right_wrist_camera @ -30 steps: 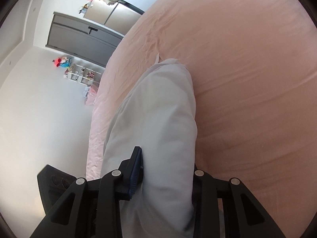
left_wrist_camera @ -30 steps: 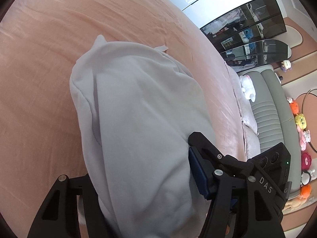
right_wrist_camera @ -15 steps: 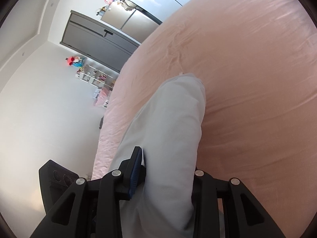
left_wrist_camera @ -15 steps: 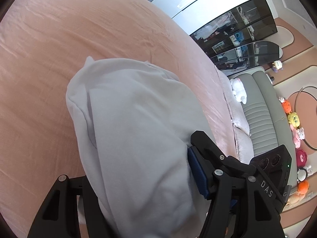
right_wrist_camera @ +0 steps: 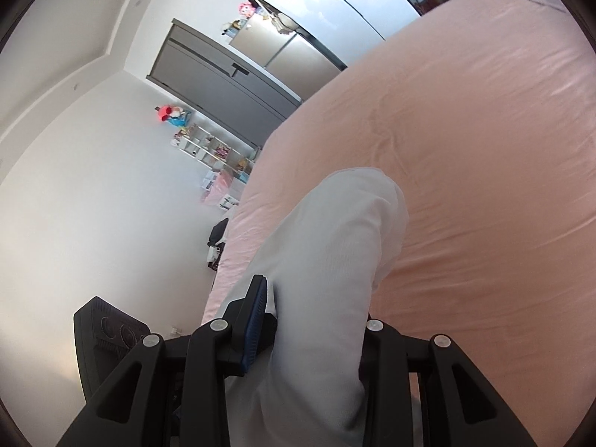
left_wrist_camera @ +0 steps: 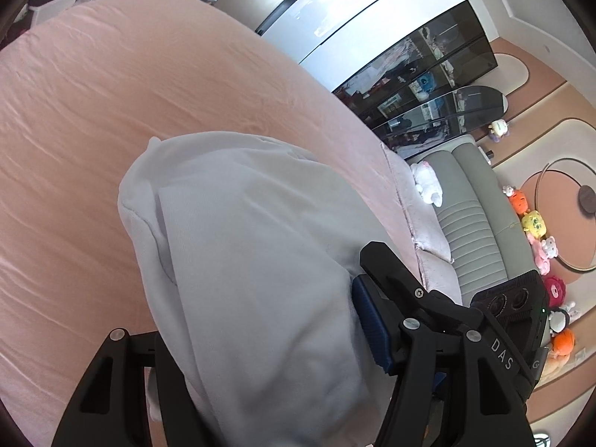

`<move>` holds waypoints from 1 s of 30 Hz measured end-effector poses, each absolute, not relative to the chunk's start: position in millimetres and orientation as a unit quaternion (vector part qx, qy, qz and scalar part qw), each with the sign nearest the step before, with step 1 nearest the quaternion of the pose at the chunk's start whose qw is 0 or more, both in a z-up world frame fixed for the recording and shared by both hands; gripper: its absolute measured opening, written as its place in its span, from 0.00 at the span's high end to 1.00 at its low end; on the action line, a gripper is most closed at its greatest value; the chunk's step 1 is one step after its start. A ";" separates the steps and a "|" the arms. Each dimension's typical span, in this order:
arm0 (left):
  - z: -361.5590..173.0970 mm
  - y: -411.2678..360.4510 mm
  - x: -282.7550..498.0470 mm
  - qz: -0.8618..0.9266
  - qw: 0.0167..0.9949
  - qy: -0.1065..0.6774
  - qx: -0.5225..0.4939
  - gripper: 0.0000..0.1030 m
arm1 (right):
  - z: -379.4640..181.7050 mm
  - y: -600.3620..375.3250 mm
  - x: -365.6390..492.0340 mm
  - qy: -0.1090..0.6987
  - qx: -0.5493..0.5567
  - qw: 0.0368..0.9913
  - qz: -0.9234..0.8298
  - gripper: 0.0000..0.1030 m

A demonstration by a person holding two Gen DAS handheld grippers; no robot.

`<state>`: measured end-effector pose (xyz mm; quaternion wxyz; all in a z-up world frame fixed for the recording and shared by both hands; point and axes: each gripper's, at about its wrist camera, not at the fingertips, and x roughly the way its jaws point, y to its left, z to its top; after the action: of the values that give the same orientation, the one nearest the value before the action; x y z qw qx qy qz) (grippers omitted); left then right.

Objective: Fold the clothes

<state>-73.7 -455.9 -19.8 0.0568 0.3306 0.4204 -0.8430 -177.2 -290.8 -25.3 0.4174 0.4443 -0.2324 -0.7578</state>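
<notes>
A pale grey-white garment (left_wrist_camera: 242, 246) hangs bunched between my two grippers above a pink bed sheet (left_wrist_camera: 93, 111). My left gripper (left_wrist_camera: 257, 339) is shut on the garment, its cloth bulging between the black fingers. In the right wrist view the same garment (right_wrist_camera: 327, 260) drapes forward in a thick fold, and my right gripper (right_wrist_camera: 316, 327) is shut on it. The lower part of the garment is hidden behind the fingers in both views.
The pink sheet (right_wrist_camera: 465, 149) covers the whole bed. A grey-green sofa (left_wrist_camera: 473, 223) with a white plush toy (left_wrist_camera: 428, 182) stands beyond the bed's end, with dark glass cabinets (left_wrist_camera: 428, 85) behind. Grey wardrobe doors (right_wrist_camera: 231, 85) and a white wall are on the other side.
Both grippers have risen and tilted up with the garment held. More of the room and less of the bed shows. The garment's far end has drawn closer.
</notes>
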 end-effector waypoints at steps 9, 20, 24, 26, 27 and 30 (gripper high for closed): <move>29.4 -469.3 -23.1 -0.861 0.079 0.408 0.292 0.41 | 29.5 -312.2 -135.6 -0.223 0.416 0.460 -0.752 0.68; 49.6 -514.4 63.2 -0.867 0.146 0.394 0.268 0.41 | 49.6 -374.9 -65.8 -0.214 0.419 0.529 -0.707 0.68; 40.5 -528.1 85.1 -0.864 0.169 0.392 0.267 0.41 | 39.9 -393.0 -43.9 -0.215 0.426 0.547 -0.688 0.68; 30.4 -534.3 96.7 -0.859 0.179 0.397 0.267 0.41 | 31.4 -399.0 -33.5 -0.214 0.432 0.553 -0.679 0.68; 24.6 -537.9 101.6 -0.857 0.184 0.400 0.268 0.41 | 26.7 -402.7 -29.3 -0.213 0.436 0.555 -0.675 0.68; 7.2 -546.8 114.2 -0.852 0.196 0.404 0.271 0.41 | 8.3 -414.4 -20.4 -0.212 0.448 0.559 -0.664 0.68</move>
<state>114.2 -546.8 7.2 0.1959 0.2706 0.4039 -0.8516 -20.4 -414.4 8.3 0.5594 0.4479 -0.2121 -0.6644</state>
